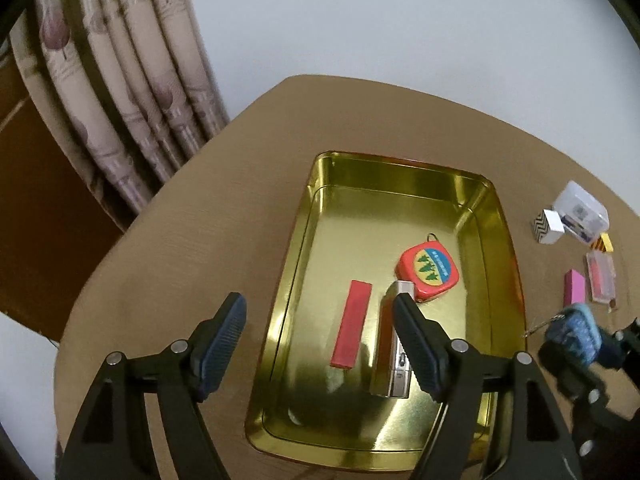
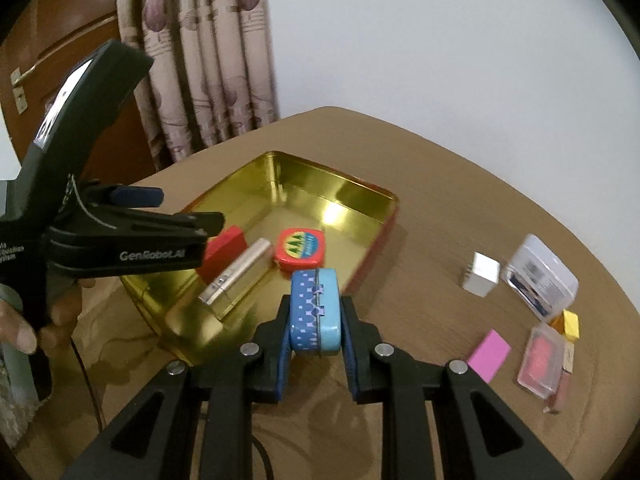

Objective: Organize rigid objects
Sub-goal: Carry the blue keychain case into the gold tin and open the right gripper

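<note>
Three items already in gold tray (image 2: 360, 196); right hand-held gripper (image 2: 316, 320) pinches blue tin (image 2: 316, 312), carry-to-tray step; next needs lowering inside, release; left hand-held gripper (image 1: 320, 344) spread, empty.

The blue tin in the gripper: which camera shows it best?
The right wrist view. There the blue tin sits centred and sharp, clamped between the right gripper's pads, its zipper pattern plain. The left wrist view catches it only at the right edge, blurred and partly hidden by the gripper.
</note>
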